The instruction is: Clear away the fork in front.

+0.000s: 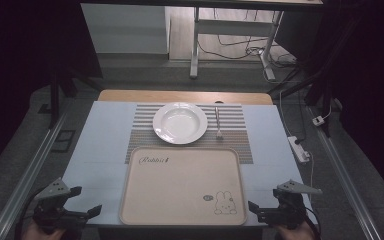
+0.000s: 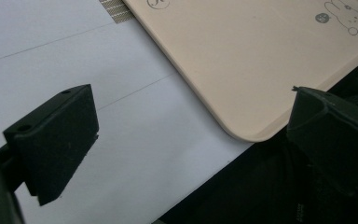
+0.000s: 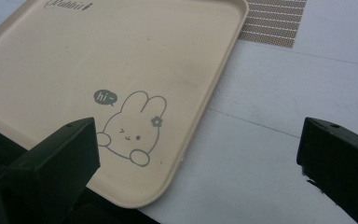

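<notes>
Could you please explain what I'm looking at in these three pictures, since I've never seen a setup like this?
A person at a table holds a hand-held two-jaw tool in each hand: the left gripper and the right gripper. The wide picture comes from a camera overhead; the other two come from cameras riding on each tool, looking between its black jaws. On the table lie a beige tray with a rabbit drawing, and beyond it a striped placemat bearing a white plate with a fork beside it. Both tools are open and hold nothing.

Beige tray (image 1: 180, 185) with a little rabbit print lies flat at the near worktop edge; white deep plate (image 1: 180, 122) sits just behind it on a striped placemat (image 1: 235, 135); fork (image 1: 218, 122) beside the plate
</notes>
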